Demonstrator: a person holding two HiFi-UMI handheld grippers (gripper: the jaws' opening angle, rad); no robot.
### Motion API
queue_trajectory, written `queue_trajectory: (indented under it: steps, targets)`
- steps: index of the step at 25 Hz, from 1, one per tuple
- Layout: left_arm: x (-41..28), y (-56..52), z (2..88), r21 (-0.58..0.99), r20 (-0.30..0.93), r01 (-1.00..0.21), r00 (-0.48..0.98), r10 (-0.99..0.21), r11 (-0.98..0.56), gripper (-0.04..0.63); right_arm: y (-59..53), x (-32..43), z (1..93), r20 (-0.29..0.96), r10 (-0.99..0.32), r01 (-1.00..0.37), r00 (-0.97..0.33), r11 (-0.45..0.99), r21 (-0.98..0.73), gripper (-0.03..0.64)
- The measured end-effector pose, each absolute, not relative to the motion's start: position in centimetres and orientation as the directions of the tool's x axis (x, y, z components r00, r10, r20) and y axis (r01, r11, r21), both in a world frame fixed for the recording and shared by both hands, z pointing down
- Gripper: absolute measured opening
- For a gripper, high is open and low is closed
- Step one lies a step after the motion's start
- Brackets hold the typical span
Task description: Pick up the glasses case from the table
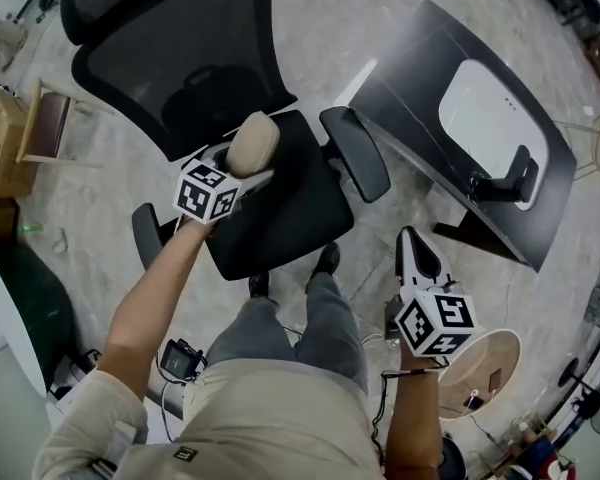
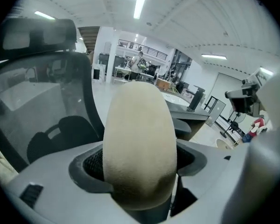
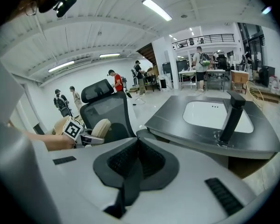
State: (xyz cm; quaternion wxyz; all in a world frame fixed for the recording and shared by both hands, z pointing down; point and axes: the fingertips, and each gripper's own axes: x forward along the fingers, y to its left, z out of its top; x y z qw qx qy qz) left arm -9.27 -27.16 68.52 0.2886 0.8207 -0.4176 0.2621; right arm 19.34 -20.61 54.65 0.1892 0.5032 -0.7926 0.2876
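Pale concrete flooring is seen beneath everything in the head view, and a large, brightly lit hall with ceiling strip lights is shown by both gripper views.

Between the jaws of the left gripper [image 1: 232, 175] a beige glasses case [image 2: 140, 143] is gripped. The jaws are held wide apart by its rounded body, and their dark pads are pressed against both of its sides. The case is pointed out beyond the jaws, with its felt-like surface filling the middle of the left gripper view. On the same gripper, a marker cube [image 1: 207, 193] is carried just behind the case.

The jaws of the right gripper [image 1: 412, 243] are brought together, and nothing is held between them. Its own marker cube [image 1: 436, 323] is seen nearer the person's body.

From the head view the case is seen over the seat of a black mesh office chair [image 1: 280, 218], clear of any surface. It is held well apart from the dark table [image 1: 400, 98], which stands to the right of the chair. A white oval inset [image 1: 485, 118] is set into the tabletop, and a black upright fixture [image 1: 505, 183] is mounted at its near edge.

Further out, a round pale stool [image 1: 492, 363] is placed by the right gripper, and cardboard boxes [image 1: 0, 138] are stacked at the far left. Several people [image 3: 114, 80] are visible in the distance in the right gripper view.
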Motion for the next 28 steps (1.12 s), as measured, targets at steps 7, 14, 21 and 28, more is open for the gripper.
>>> queue_trajectory:
  steps: [7,14,21,28]
  targets:
    - [-9.5,-27.1,60.0,0.237,0.581,-0.812,0.559,-0.592,-0.533,0.397,-21.0,18.2,50.7,0.539,-0.732,-0.908,-0.418,0.325,-0.263,0.021]
    - [-10.2,-26.3,52.0,0.206,0.484,-0.790,0.595,-0.642,-0.577,0.397,-21.1,16.4,46.7,0.490,-0.762,-0.906,-0.424,0.344,-0.247,0.021]
    - [-12.0,-23.4,44.8,0.172,0.390,-0.789,0.605,-0.695,-0.590,0.397,-20.1,15.3,42.5,0.430,-0.792,-0.901,-0.433,0.371,-0.224,0.021]
    - [-14.3,-19.6,38.3,0.129,0.295,-0.799,0.596,-0.747,-0.587,0.397,-18.7,15.1,38.8,0.373,-0.816,-0.897,-0.441,0.394,-0.199,0.021]
